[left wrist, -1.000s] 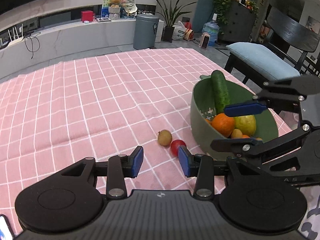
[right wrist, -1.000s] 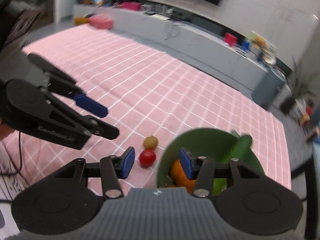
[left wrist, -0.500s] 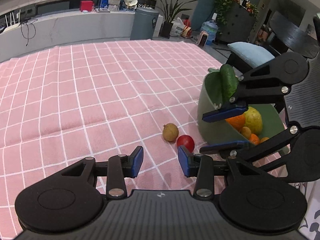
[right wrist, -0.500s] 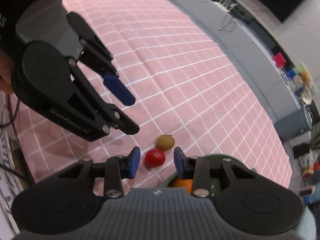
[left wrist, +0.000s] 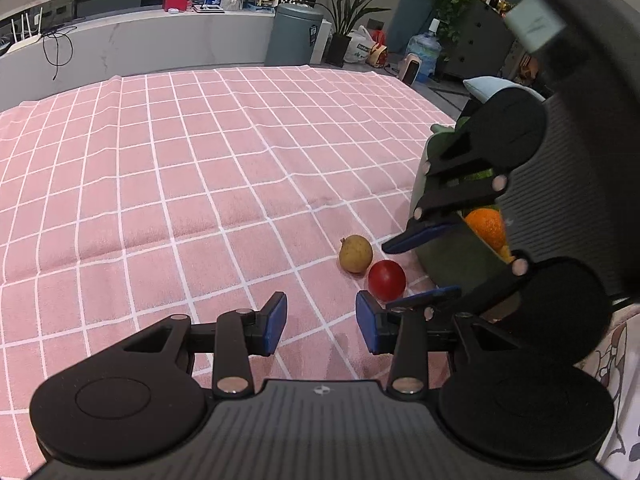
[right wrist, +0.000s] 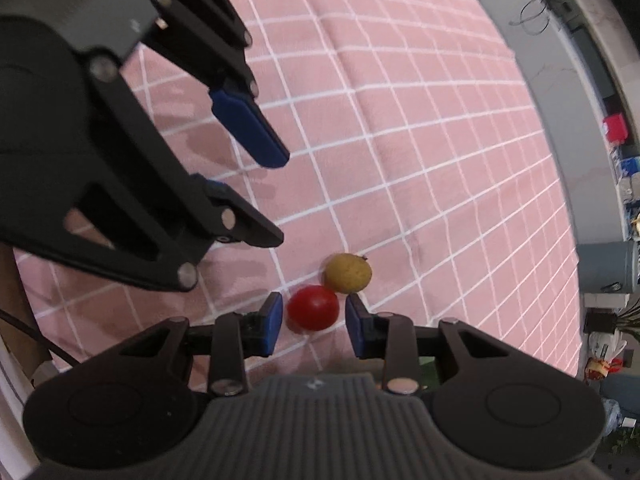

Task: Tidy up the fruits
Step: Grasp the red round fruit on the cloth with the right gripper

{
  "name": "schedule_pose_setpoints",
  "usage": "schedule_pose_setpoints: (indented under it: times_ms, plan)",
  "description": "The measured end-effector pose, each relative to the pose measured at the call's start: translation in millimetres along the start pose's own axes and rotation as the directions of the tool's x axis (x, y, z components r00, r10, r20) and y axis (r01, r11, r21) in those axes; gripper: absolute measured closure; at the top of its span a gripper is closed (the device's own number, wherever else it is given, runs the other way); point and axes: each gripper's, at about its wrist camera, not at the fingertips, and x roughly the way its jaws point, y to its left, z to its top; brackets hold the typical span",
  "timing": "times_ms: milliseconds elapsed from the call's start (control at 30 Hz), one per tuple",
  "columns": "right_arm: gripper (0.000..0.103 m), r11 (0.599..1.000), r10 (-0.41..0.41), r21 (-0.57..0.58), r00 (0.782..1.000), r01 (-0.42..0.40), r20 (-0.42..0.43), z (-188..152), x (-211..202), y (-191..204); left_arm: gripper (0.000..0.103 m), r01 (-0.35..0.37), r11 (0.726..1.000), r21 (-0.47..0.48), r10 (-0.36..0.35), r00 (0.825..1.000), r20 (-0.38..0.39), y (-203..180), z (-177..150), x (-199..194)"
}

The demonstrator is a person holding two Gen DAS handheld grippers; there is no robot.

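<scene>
Two fruits lie on the cloth (left wrist: 200,200) beside the bowl (left wrist: 444,256). Your right gripper (right wrist: 312,320) straddles the tomato (right wrist: 313,307), pads narrowed but apart, not yet touching; pear (right wrist: 347,273) sits just beyond. Left gripper (left wrist: 321,322) hangs apart, empty, farther off.

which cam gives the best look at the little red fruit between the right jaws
The right wrist view: the small round red fruit sits whole and centred between the right gripper jaws, with narrow gaps visible on both sides. The left wrist view also shows the red fruit, from the side, with a right jaw crossing its lower edge, beside the dark green bowl.
</scene>
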Motion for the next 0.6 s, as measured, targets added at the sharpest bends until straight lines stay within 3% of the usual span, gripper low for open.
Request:
schedule_pose_setpoints:
  times_ms: [333, 600]
  plan:
    - [0.077, 1.0, 0.0, 0.019, 1.0, 0.001, -0.031, 1, 13, -1, 0.056, 0.026, 1.0, 0.014, -0.026, 1.0, 0.009, 0, 1, 3]
    - [0.077, 0.998, -0.018, 0.067, 0.999, 0.015, 0.048, -9, -17, -1, 0.056, 0.092, 0.995, 0.033, -0.093, 0.994, 0.051, 0, 5, 3]
